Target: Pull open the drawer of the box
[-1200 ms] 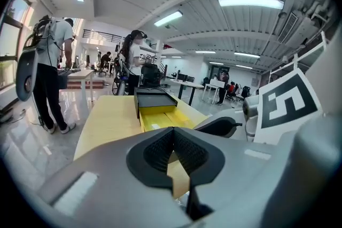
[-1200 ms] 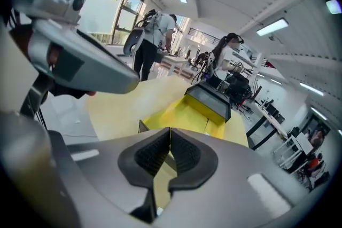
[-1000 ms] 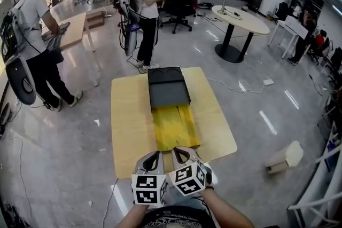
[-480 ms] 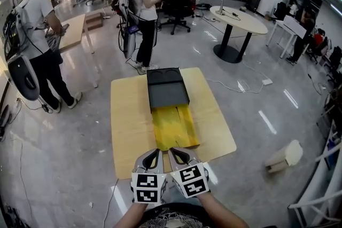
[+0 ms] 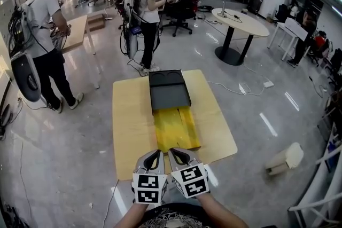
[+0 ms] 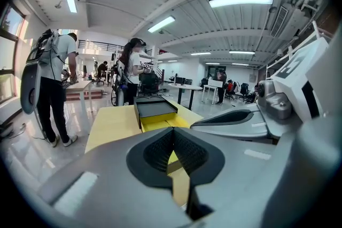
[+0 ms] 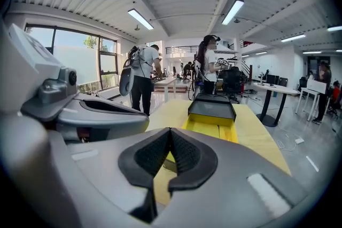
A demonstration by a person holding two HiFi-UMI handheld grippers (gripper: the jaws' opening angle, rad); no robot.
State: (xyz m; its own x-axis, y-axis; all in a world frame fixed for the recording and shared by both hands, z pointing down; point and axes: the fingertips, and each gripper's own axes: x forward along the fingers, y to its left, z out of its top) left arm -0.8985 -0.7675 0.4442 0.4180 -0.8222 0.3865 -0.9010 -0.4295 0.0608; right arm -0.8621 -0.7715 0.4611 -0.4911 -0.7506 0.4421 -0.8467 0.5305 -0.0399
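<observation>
A dark grey box (image 5: 169, 90) lies on a pale wooden table (image 5: 131, 125), far from me. Its yellow drawer (image 5: 175, 128) sticks out of the box toward me and is pulled open; it also shows as the yellow drawer (image 6: 155, 125) in the left gripper view and the yellow drawer (image 7: 211, 128) in the right gripper view. Both grippers hang side by side just off the table's near edge, clear of the drawer. My left gripper (image 5: 152, 157) is shut and empty. My right gripper (image 5: 178, 155) is shut and empty too.
A person with a backpack (image 5: 40, 40) stands at the left near a desk. Another person (image 5: 145, 8) stands just beyond the table's far end. A round white table (image 5: 239, 21) is at the back right. A white object (image 5: 286, 157) lies on the floor to the right.
Both grippers have drawn slightly back toward me and sit closer together, still shut. The box and open drawer have not moved. The person at the left has shifted a little.
</observation>
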